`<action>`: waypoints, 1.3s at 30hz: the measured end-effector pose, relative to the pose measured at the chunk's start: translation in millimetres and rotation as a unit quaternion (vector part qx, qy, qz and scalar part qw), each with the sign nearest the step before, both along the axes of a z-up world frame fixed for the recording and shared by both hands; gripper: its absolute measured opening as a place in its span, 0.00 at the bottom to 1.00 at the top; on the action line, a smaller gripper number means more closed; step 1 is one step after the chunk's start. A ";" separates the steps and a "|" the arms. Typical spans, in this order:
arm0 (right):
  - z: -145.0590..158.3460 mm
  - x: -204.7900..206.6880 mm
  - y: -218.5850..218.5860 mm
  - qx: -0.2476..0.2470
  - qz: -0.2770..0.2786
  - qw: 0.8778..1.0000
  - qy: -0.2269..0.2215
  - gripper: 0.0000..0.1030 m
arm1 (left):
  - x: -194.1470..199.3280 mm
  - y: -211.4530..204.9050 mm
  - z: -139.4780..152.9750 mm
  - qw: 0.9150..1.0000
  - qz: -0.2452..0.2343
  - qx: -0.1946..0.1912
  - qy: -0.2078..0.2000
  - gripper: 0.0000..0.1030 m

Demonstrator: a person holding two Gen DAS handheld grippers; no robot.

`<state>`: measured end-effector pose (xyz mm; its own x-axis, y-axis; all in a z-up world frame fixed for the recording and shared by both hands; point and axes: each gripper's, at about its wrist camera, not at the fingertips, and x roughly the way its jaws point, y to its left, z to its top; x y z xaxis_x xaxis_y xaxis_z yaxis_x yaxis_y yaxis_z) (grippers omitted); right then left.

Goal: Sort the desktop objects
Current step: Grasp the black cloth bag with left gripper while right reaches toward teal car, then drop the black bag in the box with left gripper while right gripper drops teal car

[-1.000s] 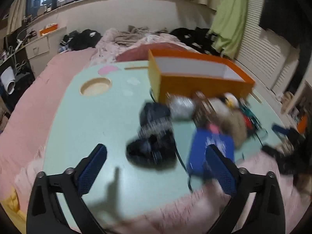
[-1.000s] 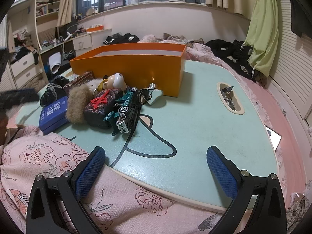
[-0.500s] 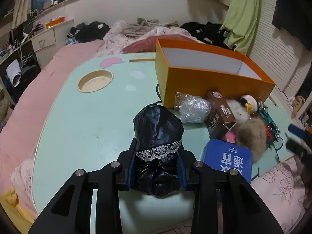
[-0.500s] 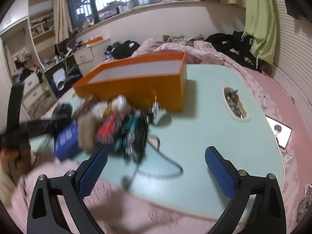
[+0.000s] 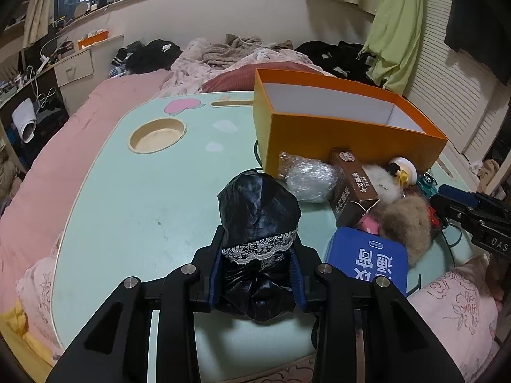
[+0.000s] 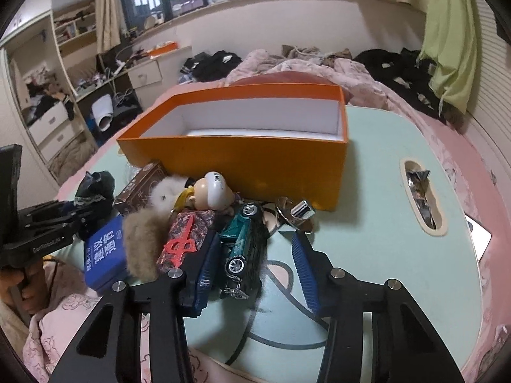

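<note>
Since a second ago the left gripper [image 5: 257,274] has gone from wide apart over the table to clamped on the black glossy fabric pouch with a white lace band [image 5: 259,223], while the right gripper [image 6: 252,268] has dropped from an open hover at the table edge down onto the clutter, its blue pads now half-closed either side of the dark green toy car [image 6: 241,242] but with a gap still showing on the right, so it is not yet gripping.

The pouch sits between the left pads, its lower part apparently resting on the table near the front edge, well short of the open orange cardboard box with white lining [image 5: 345,121]. It looks soft, light and slick; it crumples under the pads, so the hold just below the lace band seems the sensible one, where the cloth bunches. The car is likely hard and heavier, probably metal, and may roll on its wheels; gripping across its body sides suits it.

The surface is a pale mint lap table with a round cup recess [image 5: 121,198], smooth and lying on a pink bedspread [image 5: 54,166]. Around it is a cluttered bedroom, with heaped clothes [image 5: 223,51] beyond and a barred window above.
</note>
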<state>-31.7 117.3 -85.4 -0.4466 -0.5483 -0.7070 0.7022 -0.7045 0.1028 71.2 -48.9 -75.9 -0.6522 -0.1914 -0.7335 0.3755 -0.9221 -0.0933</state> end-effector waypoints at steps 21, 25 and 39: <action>43.3 -5.0 32.9 -0.099 0.038 0.994 0.004 0.24 | 0.9 11.7 64.0 0.997 -0.028 0.004 0.077 0.35; 65.3 -44.1 18.7 -0.100 0.013 0.995 -0.003 0.24 | -41.4 12.6 91.8 0.995 -0.046 0.004 0.085 0.35; 61.7 -90.0 14.9 -0.121 -0.036 0.992 -0.002 0.69 | -126.6 -8.4 69.3 0.997 -0.021 0.041 0.063 0.53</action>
<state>-121.7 132.2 -23.7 -0.4879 -0.6689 -0.5608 0.6509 -0.7069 0.2768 -55.4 -57.3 -6.6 -0.7460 -0.1052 -0.6576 0.3176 -0.9241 -0.2124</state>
